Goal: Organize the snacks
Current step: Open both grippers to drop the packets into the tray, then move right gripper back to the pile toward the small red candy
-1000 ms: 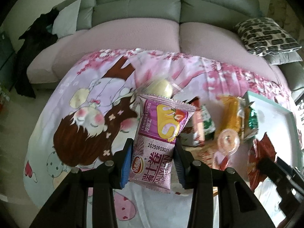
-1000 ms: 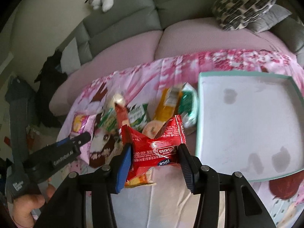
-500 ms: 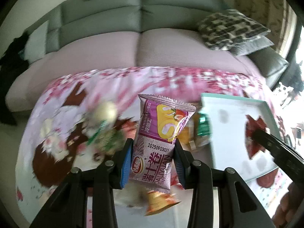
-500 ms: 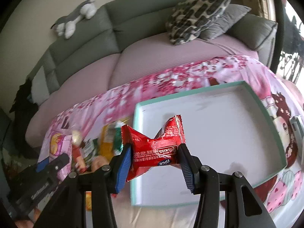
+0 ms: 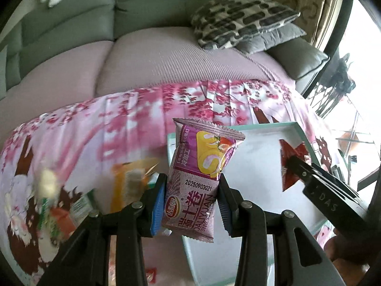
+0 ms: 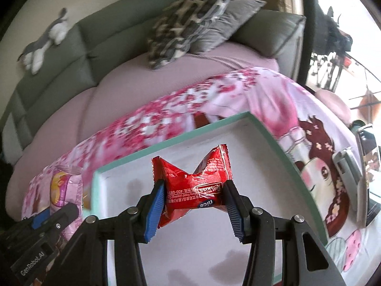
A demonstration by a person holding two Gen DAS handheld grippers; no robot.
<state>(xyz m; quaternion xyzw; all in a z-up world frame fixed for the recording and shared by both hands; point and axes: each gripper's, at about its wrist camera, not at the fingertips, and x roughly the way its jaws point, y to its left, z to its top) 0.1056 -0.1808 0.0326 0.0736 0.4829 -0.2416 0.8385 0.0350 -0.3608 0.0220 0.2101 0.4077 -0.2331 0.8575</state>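
Above the white tray (image 6: 273,143) with its teal rim, a red snack packet (image 6: 194,188) hangs pinched crosswise between the blue pads (image 6: 156,208) of the right gripper (image 6: 194,208), its foil bulging up in two crumpled peaks, clear of the tray floor. Off to that gripper's left, over the tray's left edge, the left gripper (image 5: 190,205) clamps a purple Swiss-roll packet (image 5: 198,178) upright by its lower half, the serrated top seal standing free above the fingers. Left of the tray, a heap of other snacks (image 5: 133,181), orange, green and pale wrappers, lies on the pink cherry-blossom cloth (image 5: 119,124); motion blurs them too much to name. That cloth, printed with a cartoon girl, covers the table, and a phone-like device (image 6: 366,174) rests on it just right of the tray. Beyond stands a sofa (image 5: 154,54) with lilac seats and grey back, a patterned cushion (image 5: 240,19) on a grey one at its right end, and a plush toy (image 6: 45,43) on the backrest.
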